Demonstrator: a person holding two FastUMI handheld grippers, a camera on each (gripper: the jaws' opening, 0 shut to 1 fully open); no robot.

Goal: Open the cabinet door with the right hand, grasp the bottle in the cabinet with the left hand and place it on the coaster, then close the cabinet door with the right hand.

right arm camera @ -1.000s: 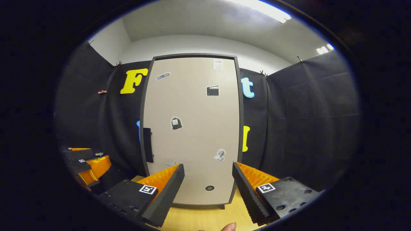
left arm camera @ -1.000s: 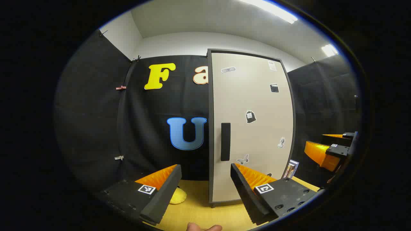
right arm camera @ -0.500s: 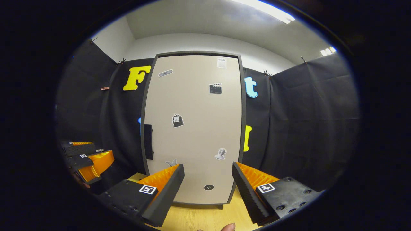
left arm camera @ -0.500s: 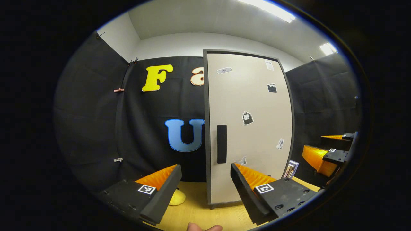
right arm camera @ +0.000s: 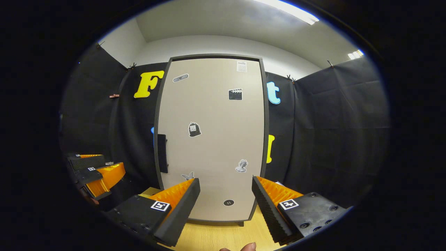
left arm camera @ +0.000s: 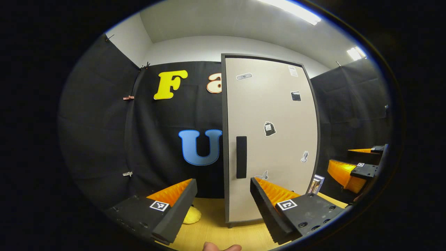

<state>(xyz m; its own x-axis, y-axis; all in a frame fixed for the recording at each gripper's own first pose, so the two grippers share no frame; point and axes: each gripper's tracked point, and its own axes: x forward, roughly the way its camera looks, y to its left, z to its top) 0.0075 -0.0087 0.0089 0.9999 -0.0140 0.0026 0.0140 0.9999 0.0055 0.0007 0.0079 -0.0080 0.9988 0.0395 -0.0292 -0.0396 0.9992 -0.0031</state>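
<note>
Cabinet door [right arm camera: 210,139] stands closed at twelve o'clock, bottle presumably hidden behind it, so the right claw [right arm camera: 225,200], fingers apart and empty, should swing toward the dark handle [right arm camera: 162,153] at nine o'clock, gripping squarely before pulling.

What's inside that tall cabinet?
Can't tell: the cabinet door is shut, so its contents are covered. Only stickers and a dark handle show on the door. Both grippers wait open in front.
</note>
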